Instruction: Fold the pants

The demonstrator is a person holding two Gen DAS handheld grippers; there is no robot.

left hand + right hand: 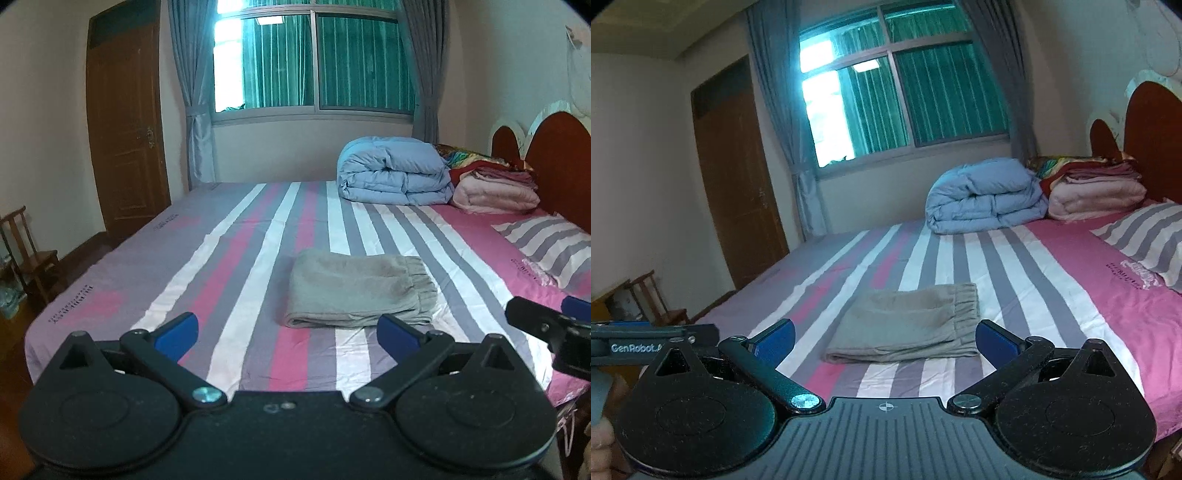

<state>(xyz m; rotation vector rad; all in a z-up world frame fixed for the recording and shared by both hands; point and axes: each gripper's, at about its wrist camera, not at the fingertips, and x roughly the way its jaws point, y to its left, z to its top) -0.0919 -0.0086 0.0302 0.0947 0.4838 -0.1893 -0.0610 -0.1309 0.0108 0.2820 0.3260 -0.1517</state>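
Observation:
Grey-beige pants [358,288] lie folded into a flat rectangle on the striped bed sheet [236,258], waistband to the right. In the right wrist view the same pants [908,325] rest just beyond the fingers. My left gripper [288,328] hovers near the bed's front edge, open wide, blue pads apart with nothing between them. My right gripper [886,338] is also open and holds nothing; it appears at the right edge of the left wrist view as the right gripper [550,325]. Both sit back from the pants without touching them.
A rolled blue duvet [395,170] and stacked pink blankets [495,188] sit at the far end by the red headboard [554,155]. A striped pillow [550,247] lies at the right. A wooden chair [26,254] stands left of the bed, beside a brown door [125,125].

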